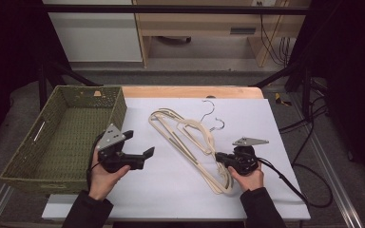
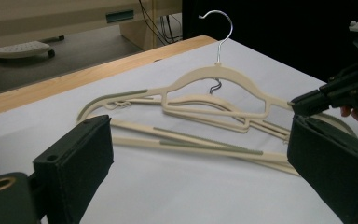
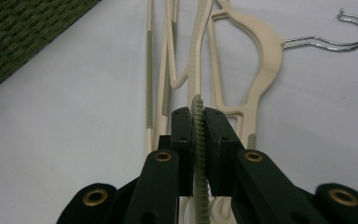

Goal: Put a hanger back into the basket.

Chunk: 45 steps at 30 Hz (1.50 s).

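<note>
hangers [image 1: 190,137] | right gripper [image 3: 198,116] pinching one hanger's ribbed shoulder | left gripper [image 1: 140,145] jaws spread, empty | risk: tangled neighbours likely drag along when lifted toward basket [image 1: 33,164]

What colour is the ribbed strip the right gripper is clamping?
Grey-green ribbed strip on a cream hanger; clearest in the right gripper view.
</note>
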Tool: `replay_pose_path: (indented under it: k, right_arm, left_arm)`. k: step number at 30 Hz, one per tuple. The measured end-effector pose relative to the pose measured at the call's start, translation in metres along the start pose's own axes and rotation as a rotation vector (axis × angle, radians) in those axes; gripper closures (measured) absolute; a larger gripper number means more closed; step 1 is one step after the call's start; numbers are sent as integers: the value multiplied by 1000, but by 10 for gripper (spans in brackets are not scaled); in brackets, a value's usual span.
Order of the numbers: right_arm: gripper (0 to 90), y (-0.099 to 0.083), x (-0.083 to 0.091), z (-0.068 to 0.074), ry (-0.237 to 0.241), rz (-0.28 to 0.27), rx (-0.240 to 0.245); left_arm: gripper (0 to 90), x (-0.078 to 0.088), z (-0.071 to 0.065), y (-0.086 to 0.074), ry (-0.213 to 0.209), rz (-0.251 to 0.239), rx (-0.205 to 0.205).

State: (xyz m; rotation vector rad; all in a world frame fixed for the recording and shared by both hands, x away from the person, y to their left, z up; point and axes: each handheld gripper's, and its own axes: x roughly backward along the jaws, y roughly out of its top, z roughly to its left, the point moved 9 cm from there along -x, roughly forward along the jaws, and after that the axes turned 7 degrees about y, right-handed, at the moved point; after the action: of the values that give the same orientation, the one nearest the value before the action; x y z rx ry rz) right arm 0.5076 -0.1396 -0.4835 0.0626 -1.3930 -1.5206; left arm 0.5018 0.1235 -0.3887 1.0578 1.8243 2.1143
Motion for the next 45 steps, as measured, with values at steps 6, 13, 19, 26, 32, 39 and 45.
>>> replay_pose_path:
  k: [6,13,19,26,32,39,45]
  right_arm:
    - [841,-3,-3,4,25,8,6]
    - [841,-3,-3,6,34,5,3]
    - [842,-3,-3,6,41,5,4]
    - [842,-3,-3,7,49,2,11]
    - [844,-3,-2,9,60,2,11]
    - [845,-2,-3,10,67,-2,31]
    - [847,-2,-2,14,79,1,25]
  left_arm:
    - [72,-29,-22,17,-36,8,-28]
    - [96,-65,-41,28,-80,18,-48]
    - [136,-99,-48,33,-84,42,-53]
    - [228,-132,-51,35,-74,39,-36]
    - [413,-152,-54,34,-70,46,-48]
    - [627,-167,-54,29,-85,70,-50]
    - [772,-170,-54,30,-91,60,-55]
